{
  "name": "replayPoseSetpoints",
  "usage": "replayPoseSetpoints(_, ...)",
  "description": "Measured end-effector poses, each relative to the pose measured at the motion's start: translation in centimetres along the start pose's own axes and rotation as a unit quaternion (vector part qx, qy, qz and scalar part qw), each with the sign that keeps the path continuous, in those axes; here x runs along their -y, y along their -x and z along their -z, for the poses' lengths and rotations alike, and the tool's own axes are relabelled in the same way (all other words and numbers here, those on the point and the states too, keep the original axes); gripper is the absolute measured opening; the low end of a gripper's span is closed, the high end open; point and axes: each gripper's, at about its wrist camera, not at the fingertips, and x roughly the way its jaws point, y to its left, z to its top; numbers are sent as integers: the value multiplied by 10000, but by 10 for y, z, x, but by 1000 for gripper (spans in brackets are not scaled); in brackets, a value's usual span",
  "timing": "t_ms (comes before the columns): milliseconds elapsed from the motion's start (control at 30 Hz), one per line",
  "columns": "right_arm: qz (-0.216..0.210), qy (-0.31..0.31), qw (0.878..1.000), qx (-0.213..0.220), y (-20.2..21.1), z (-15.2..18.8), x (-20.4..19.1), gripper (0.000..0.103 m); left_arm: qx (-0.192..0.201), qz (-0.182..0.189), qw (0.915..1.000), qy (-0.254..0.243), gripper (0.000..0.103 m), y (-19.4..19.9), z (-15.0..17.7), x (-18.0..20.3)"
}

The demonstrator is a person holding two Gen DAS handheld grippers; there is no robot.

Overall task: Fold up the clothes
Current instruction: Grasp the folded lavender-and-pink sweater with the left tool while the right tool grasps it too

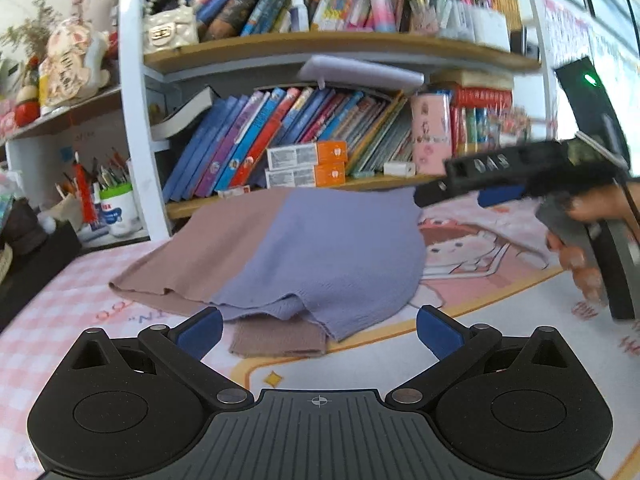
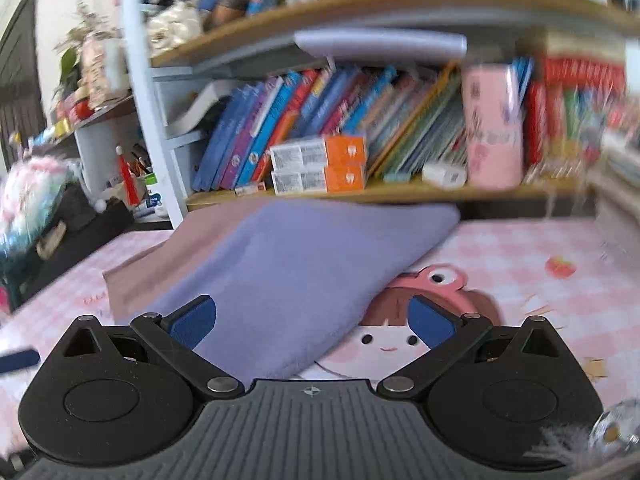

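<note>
A knit garment in lavender [image 1: 332,248] and dusty pink [image 1: 208,256] lies partly folded on the pink cartoon desk mat [image 1: 480,264], with the lavender part laid over the pink. A pink cuff [image 1: 280,340] sticks out at its near edge. My left gripper [image 1: 318,334] is open and empty just in front of that edge. My right gripper [image 2: 312,320] is open and empty over the garment's right side [image 2: 288,272]. It also shows in the left wrist view [image 1: 500,184], held in a hand above the garment's far right corner.
A bookshelf [image 1: 320,44] full of books stands right behind the mat. Orange boxes [image 1: 308,164] and a pink container [image 1: 432,132] sit on its lower shelf. A pen cup [image 1: 116,200] and dark boxes stand at the left. A checked pink cloth [image 1: 48,312] covers the left.
</note>
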Motion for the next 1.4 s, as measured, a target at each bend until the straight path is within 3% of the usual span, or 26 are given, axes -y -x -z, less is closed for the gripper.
replayPoseSetpoints(133, -131, -479, 9987, -65, -13, -2, 22, 97, -98, -103, 9982, -576, 103, -17, -9, 10)
replayPoseSetpoints(233, -229, -838, 9962, -114, -23, -3, 39, 80, -193, -172, 9948, -984, 103, -28, -11, 20)
replayPoseSetpoints(467, -502, -1596, 9856, -235, -41, -6, 70, 80, -457, -160, 9873, -1510, 103, -57, -13, 40)
replayPoseSetpoints(567, -586, -1678, 9837, -286, -41, -5, 69, 79, -551, -269, 9839, -1676, 103, -63, -14, 42)
replayPoseSetpoints(667, -711, -1747, 9816, -300, -41, -5, 69, 74, -630, -258, 9811, -1809, 103, -68, -13, 43)
replayPoseSetpoints(867, -901, -1957, 9759, -356, -41, -4, 73, 72, -709, -136, 9737, -2160, 103, -91, -19, 53)
replayPoseSetpoints(1033, -1079, -2196, 9687, -408, -42, -4, 78, 72, -911, -124, 9711, -2200, 103, -113, -32, 49)
replayPoseSetpoints(1133, -1185, -2338, 9640, -439, -42, -3, 82, 70, -1036, -2, 9789, -1760, 103, -122, -34, 33)
replayPoseSetpoints(1233, -1291, -2480, 9590, -470, -43, -3, 85, 69, -1134, 382, 9866, -1107, 97, -128, -32, 13)
replayPoseSetpoints(1333, -1523, -2763, 9472, -572, -45, -1, 90, 69, -1396, 834, 9859, -394, 83, -138, -34, -7)
replayPoseSetpoints(1400, -1768, -3054, 9331, -692, -49, 2, 94, 70, -1387, 756, 9861, -517, 54, -139, -36, -8)
